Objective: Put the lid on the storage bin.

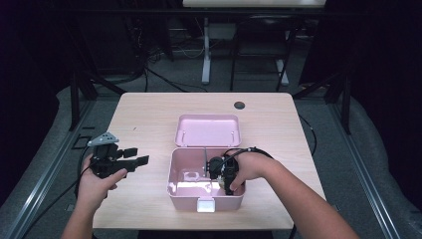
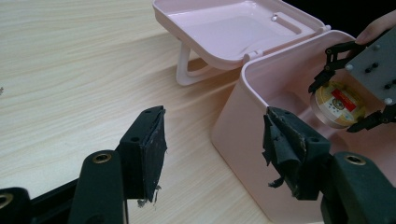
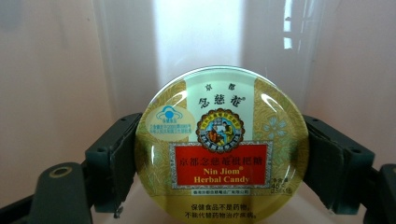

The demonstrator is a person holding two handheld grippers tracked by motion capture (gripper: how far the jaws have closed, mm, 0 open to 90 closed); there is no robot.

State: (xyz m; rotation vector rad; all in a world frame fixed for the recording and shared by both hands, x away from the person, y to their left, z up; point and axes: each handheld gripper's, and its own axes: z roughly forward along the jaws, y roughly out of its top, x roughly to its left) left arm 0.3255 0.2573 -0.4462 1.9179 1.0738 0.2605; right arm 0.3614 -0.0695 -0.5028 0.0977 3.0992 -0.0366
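Note:
A pink plastic box [image 1: 172, 188] stands open at the table's middle, its lid [image 1: 208, 130] leaning back behind it. My right gripper [image 1: 219, 180] reaches down inside the box, shut on a round gold tin [image 3: 222, 149] labelled Nin Jiom Herbal Candy. Both black pads [image 3: 119, 163] press the tin's sides. In the left gripper view the tin [image 2: 337, 103] hangs inside the box [image 2: 243, 126], held by the right gripper [image 2: 343, 103]. My left gripper [image 1: 136, 156] hovers over the table left of the box, jaws wide apart and empty [image 2: 215, 144].
A white latch [image 1: 205, 204] sits on the box's front wall. A dark round grommet [image 1: 240, 105] is set in the wooden table [image 1: 144, 114] near its far edge. Beyond the table are a white desk leg [image 1: 205, 50] and cables on the floor.

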